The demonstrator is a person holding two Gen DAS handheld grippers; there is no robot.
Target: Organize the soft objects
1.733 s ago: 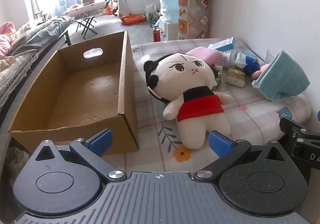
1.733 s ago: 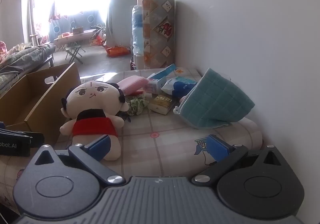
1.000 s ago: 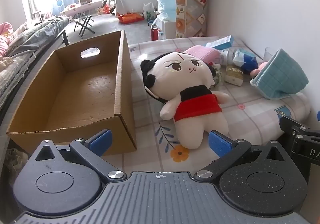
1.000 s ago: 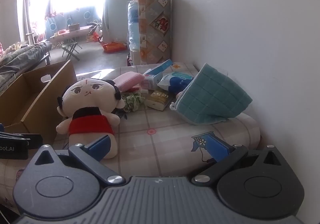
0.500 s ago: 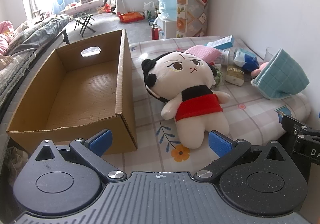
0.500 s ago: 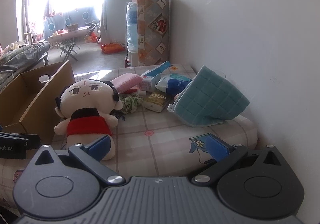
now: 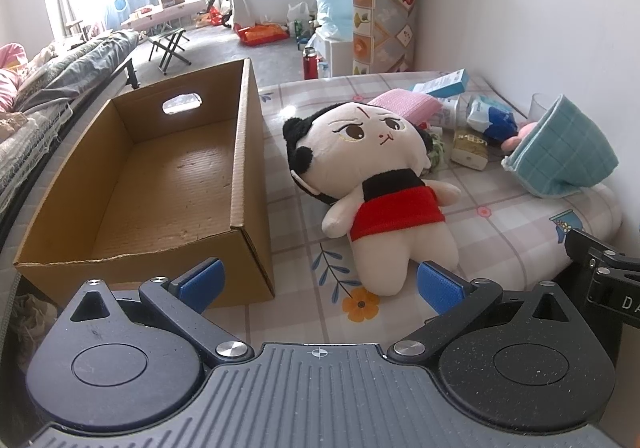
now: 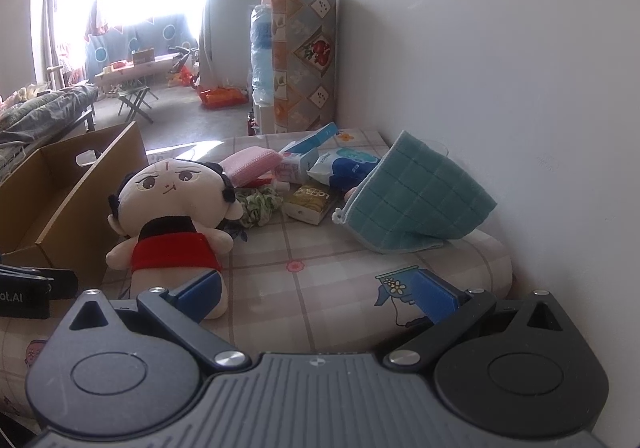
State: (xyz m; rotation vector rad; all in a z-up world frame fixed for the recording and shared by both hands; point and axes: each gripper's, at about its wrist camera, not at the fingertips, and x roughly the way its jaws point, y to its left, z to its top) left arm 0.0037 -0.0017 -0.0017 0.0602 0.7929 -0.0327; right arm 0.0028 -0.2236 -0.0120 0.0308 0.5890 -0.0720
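Note:
A plush doll point(image 7: 372, 176) point(image 8: 176, 216) in a red skirt lies face up on the patterned tabletop, just right of an empty cardboard box point(image 7: 160, 184) point(image 8: 60, 192). A teal quilted cloth point(image 7: 560, 152) point(image 8: 412, 200) is propped against the wall at the right. A pink cloth point(image 7: 404, 106) point(image 8: 248, 162) and a green scrunchie point(image 8: 260, 204) lie behind the doll. My left gripper point(image 7: 320, 282) is open with nothing between its fingers, just short of the doll's feet. My right gripper point(image 8: 316, 294) is open and empty too, over the table's near right part.
Small packets and cartons point(image 8: 316, 164) are piled near the wall behind the doll, with a yellow pack point(image 7: 470, 144). The white wall point(image 8: 500, 68) borders the table on the right. Beyond lie a bed point(image 7: 48, 88), a folded mat point(image 7: 384, 4) and a stool.
Both grippers shifted only slightly. The right wrist view has drawn back and a little left, so the doll and cloth sit smaller. Nothing was grasped or moved.

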